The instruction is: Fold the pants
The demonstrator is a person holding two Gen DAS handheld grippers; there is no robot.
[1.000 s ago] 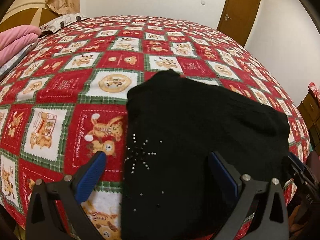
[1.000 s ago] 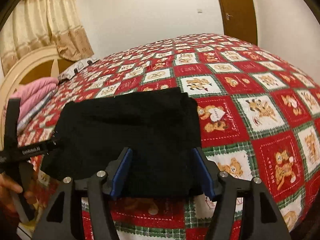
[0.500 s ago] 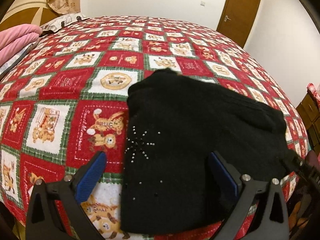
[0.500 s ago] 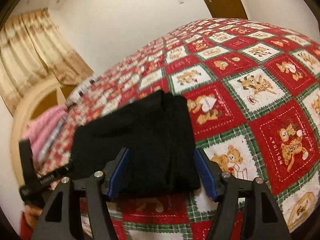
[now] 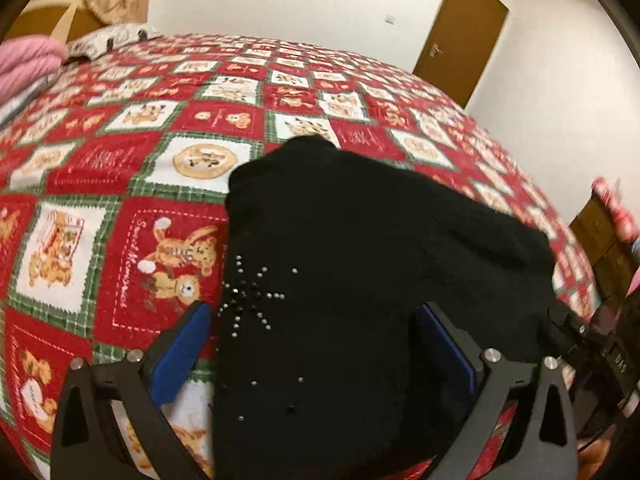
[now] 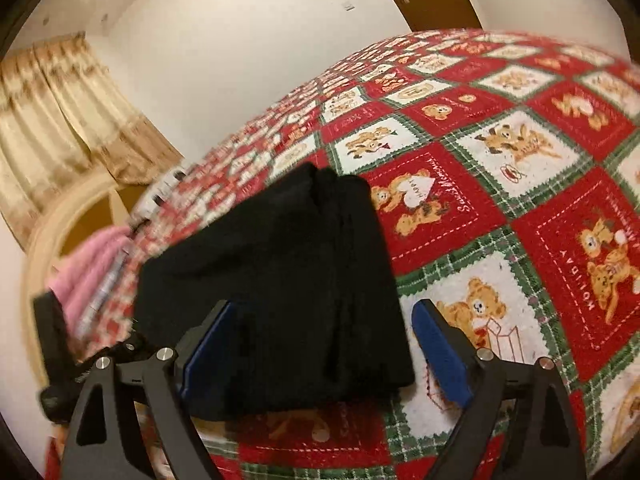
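Taking the black pants (image 5: 360,280) as our landmark, we see them folded into a compact bundle on the red teddy-bear bedspread (image 5: 120,184), near its front edge. Left of them, blurred and cut off by the frame, lies a pink blanket (image 5: 24,60). Our left gripper (image 5: 316,348) stands wide and empty above the pants' near edge, which its frame partly hides; the studded star (image 5: 250,298) shows between its fingers. Right of the pants, our right gripper (image 6: 320,344) likewise gapes wide, holding nothing; from the left view only its dark edge is discernible.
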